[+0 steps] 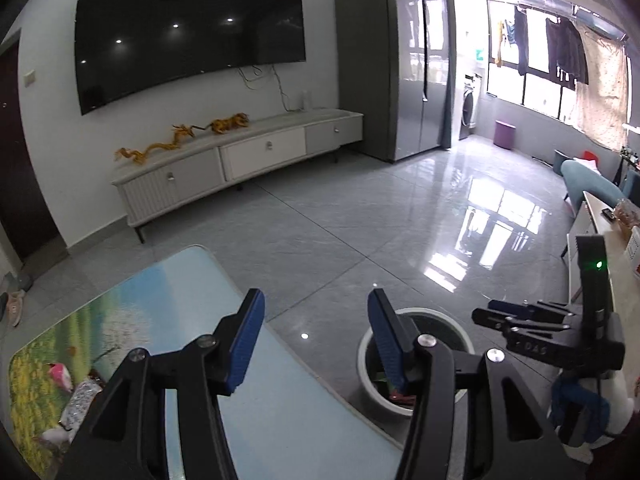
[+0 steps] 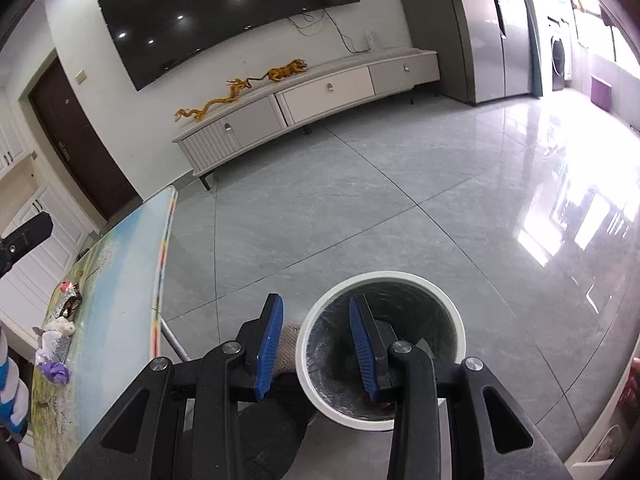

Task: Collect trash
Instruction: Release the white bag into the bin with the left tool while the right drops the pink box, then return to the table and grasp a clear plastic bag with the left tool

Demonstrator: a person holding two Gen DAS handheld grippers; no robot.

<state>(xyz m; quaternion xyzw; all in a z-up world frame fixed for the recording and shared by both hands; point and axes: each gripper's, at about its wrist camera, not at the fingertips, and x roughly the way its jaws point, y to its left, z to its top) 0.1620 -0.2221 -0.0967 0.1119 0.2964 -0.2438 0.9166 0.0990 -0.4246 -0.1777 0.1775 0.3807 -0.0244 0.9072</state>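
Trash [image 2: 60, 344] beyond purple scrap [image 2: 56, 372] only rightward.

- Daylight pours in from the window [image 1: 536, 76] at the upper right of the left wrist view, blown out white there.
- The glossy floor [image 1: 480, 216] throws back hard glare on the right of both views.
- The dark TV screen [image 2: 224, 12] mirrors small ceiling spots.
- Fisheye bends straight lines; corners fall to black.
- The table [image 1: 132, 320] at lower left looks slightly smeared.
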